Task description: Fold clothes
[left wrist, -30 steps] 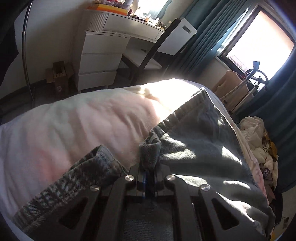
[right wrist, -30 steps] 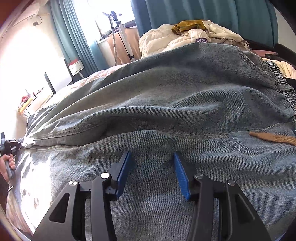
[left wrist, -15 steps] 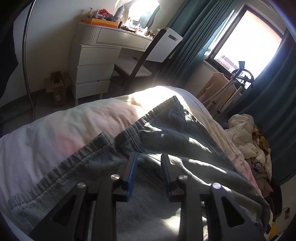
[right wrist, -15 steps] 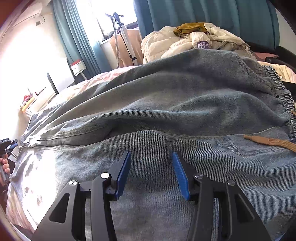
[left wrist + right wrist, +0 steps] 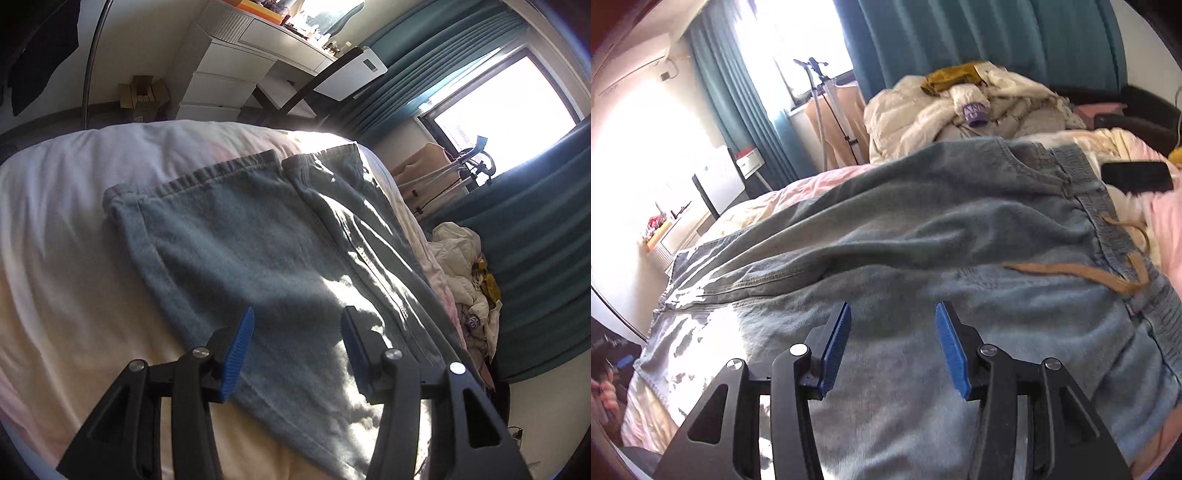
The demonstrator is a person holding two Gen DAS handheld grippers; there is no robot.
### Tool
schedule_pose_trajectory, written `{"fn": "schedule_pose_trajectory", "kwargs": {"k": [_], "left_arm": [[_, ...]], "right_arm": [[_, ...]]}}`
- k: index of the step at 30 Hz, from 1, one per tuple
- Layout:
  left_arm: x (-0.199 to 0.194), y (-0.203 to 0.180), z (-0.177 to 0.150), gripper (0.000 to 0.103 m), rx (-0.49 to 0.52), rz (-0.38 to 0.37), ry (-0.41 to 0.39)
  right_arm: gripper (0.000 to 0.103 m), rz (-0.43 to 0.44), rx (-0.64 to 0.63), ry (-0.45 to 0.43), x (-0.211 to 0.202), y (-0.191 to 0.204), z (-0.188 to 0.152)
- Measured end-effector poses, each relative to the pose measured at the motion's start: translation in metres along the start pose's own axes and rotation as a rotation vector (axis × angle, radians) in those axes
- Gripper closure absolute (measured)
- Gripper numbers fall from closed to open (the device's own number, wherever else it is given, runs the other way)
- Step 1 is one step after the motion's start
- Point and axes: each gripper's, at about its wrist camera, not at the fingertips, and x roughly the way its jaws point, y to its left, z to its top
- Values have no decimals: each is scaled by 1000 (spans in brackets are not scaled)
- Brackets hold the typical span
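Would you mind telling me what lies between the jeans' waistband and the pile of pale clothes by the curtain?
In the right wrist view, only pink bedding lies between the jeans waistband and the clothes pile.

A bed (image 5: 74, 229) with a pale pink-and-cream cover carries light-blue denim trousers (image 5: 266, 258) spread flat across it, a heap of cream clothing (image 5: 979, 107) at its far side, and a black phone-like object (image 5: 1136, 176) beside the waistband.

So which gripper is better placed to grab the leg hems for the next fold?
Left. The left gripper hangs open over the jeans facing the hems; the right gripper sits near the waistband.
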Motion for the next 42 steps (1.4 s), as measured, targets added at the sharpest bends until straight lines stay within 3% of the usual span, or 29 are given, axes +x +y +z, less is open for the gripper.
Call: {"fn": "schedule_pose_trajectory", "kwargs": {"k": [4,10,14,18,22,26,30,35,39,40,42], "left_arm": [[0,20,-18,53,-65,-12,65],[12,59,-26,53,-193,-66,122],[31,71,-26,53,-226,-90,181],[43,83,-25,53,-298,-148,198],[52,78,-14,53,-279,-196,189],[65,75,-6,59,-265,-212,192],[69,67,-2,67,-213,-209,189],[67,69,2,84,-190,-194,181],[58,64,4,89,-176,-214,149],[54,61,5,90,-158,-212,132],[45,54,7,91,-134,-212,97]], "right_arm": [[55,-31,55,98,-19,-17,-4],[54,21,235,107,-70,-58,-10],[25,49,290,90,-120,-90,-13],[24,70,425,104,-160,-146,-26],[24,104,630,156,-173,-208,-47],[24,133,802,190,-166,-249,-70],[24,236,838,225,-140,-257,-75],[24,171,841,299,-95,-261,-68],[27,146,867,316,-64,-260,-65],[28,139,868,304,-59,-259,-63],[52,118,858,279,-54,-256,-60]]}}
